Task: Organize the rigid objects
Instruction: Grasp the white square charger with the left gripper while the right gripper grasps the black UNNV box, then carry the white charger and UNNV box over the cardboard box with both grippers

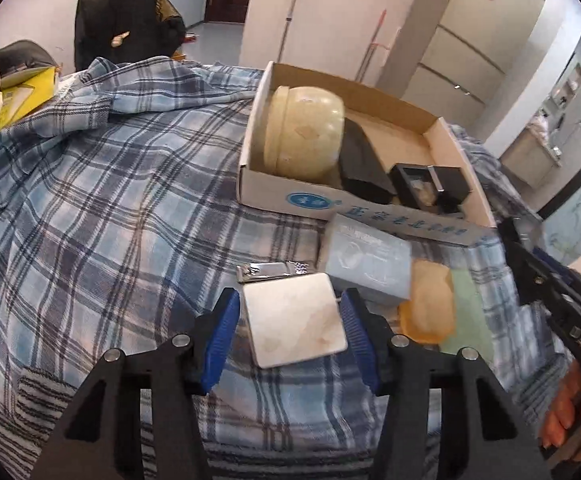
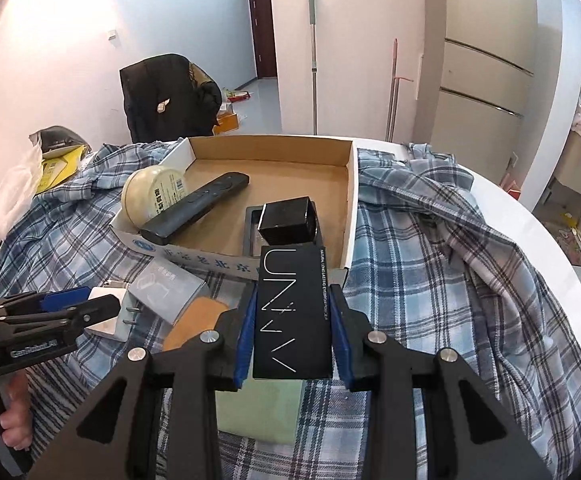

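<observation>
A cardboard box (image 1: 268, 192) (image 2: 350, 184) sits on a plaid cloth and holds a cream round jar (image 1: 304, 132) (image 2: 152, 196), a dark remote (image 2: 196, 210) and a small black box (image 2: 288, 220). My left gripper (image 1: 290, 312) is shut on a white square charger (image 1: 296, 318), which also shows in the right wrist view (image 2: 108, 322). My right gripper (image 2: 294, 328) is shut on a long black UNNY carton (image 2: 292, 312) just in front of the cardboard box. A pale blue-grey box (image 1: 366, 264) (image 2: 166, 292), a nail clipper (image 1: 268, 270) and an orange disc (image 1: 430, 304) lie between them.
The plaid cloth (image 1: 90, 220) covers a round white table (image 2: 530, 216). A pale green pad (image 2: 258, 404) lies under my right gripper. A chair with a black jacket (image 2: 166, 92) and yellow bags (image 1: 22, 96) stand at the far left.
</observation>
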Motion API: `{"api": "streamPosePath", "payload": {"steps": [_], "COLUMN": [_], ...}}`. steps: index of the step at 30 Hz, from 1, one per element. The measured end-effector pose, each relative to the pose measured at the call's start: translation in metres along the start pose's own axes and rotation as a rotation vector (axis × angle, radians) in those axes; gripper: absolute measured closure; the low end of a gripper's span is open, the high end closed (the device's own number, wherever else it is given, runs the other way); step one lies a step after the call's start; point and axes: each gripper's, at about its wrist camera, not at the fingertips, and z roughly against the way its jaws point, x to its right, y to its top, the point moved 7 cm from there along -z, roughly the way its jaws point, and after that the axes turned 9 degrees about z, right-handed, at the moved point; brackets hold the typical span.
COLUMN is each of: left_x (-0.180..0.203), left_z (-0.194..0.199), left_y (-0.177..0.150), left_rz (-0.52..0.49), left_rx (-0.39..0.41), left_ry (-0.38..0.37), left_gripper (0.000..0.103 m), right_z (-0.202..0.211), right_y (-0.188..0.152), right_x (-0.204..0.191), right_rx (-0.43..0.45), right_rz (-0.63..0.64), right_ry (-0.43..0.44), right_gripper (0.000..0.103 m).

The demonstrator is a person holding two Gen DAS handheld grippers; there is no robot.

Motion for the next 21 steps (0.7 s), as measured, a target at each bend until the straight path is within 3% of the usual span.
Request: {"api": "streamPosePath", "payload": {"steps": [15,21], "left_x": [0.007,0.013], "left_z": [-0.006,0.018], "left_y": [-0.008,-0.005], "left_rz": [-0.075,-0.090], "left_rx": [-0.003,0.084], "left_ry": [0.055,-0.019], "left_gripper": [0.049,0.050], "right_z": [-0.009,-0.003], "right_y": [-0.005,-0.002], "right_x": [0.001,0.004], "right_rx": [-0.044,-0.019], "right_rz": [0.001,-0.008], "right_ry": [0.006,-0.001], "right_gripper": [0.071,0.071]}}
